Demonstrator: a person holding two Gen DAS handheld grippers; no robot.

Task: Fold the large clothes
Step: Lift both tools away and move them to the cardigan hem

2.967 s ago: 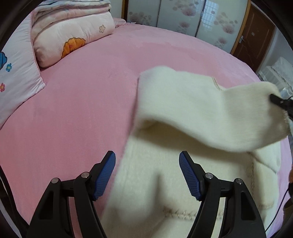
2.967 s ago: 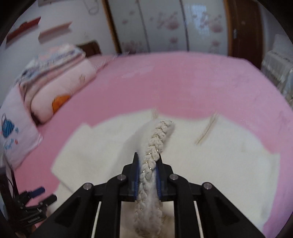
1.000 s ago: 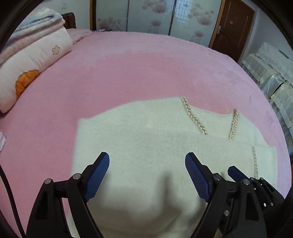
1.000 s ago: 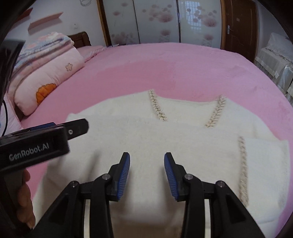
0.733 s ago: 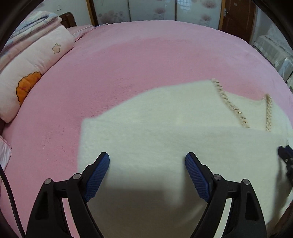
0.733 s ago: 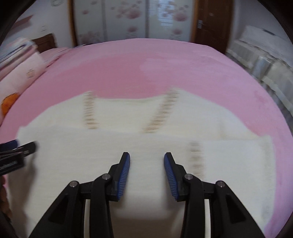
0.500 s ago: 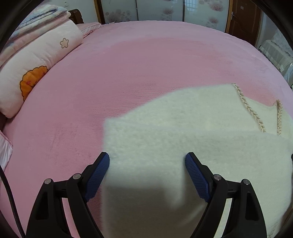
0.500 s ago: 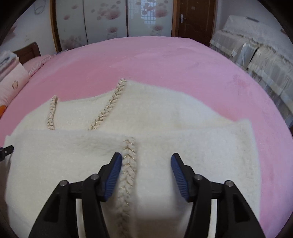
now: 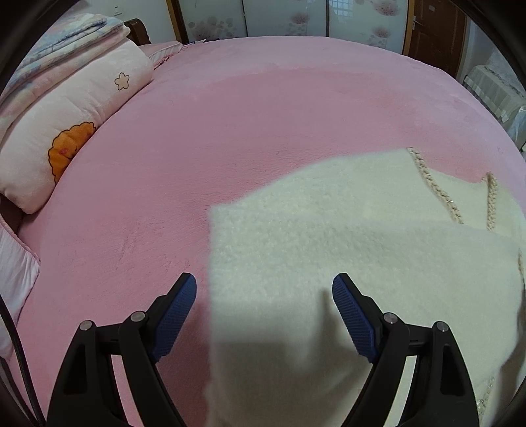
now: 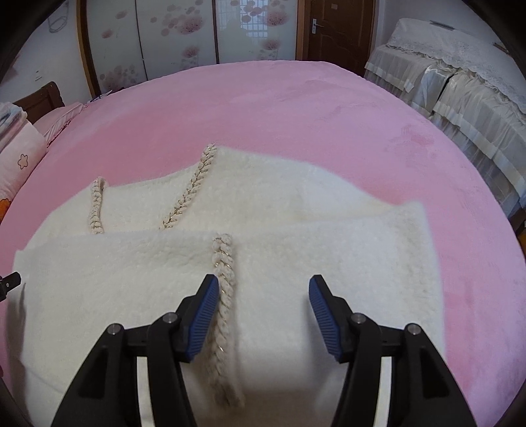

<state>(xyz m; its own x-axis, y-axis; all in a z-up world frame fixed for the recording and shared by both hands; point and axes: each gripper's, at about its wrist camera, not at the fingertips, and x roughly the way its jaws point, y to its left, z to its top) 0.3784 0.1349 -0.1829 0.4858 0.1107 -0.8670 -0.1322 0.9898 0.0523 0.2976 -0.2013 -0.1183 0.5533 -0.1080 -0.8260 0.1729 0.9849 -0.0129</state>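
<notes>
A big bed (image 9: pixel 263 108) is seen, covered by a soft pink blanket (image 10: pixel 296 108). At the far side of the room, sliding doors (image 10: pixel 184 36) with pink flowers are seen, and a brown door (image 10: pixel 335 29) beside them. On the right, furniture draped in pale cloth (image 10: pixel 460 85) is seen close to the bed.

A fluffy cream sweater (image 10: pixel 279 262) is spread flat on the pink blanket, near the front edge of the bed. The lower part is folded up over the top part, so two layers are seen. Three braided trims (image 10: pixel 187 193) with gold bits are sewn on it; two are on the far layer and one is on the near layer.

At the head of the bed, a folded pink quilt (image 9: pixel 65 131) with an orange flower and a small white flower is piled up, well apart from the sweater.

The left claw (image 9: pixel 264 300) is held wide open over the left edge of the sweater. One blue pad (image 9: pixel 174 312) is over the pink blanket and the other is over the cream cloth. Nothing is held in it.

The right claw (image 10: pixel 263 308) is also spread open, above the near layer of the sweater. The near braid is seen just beside its left pad (image 10: pixel 203 315). Nothing is gripped by it.
</notes>
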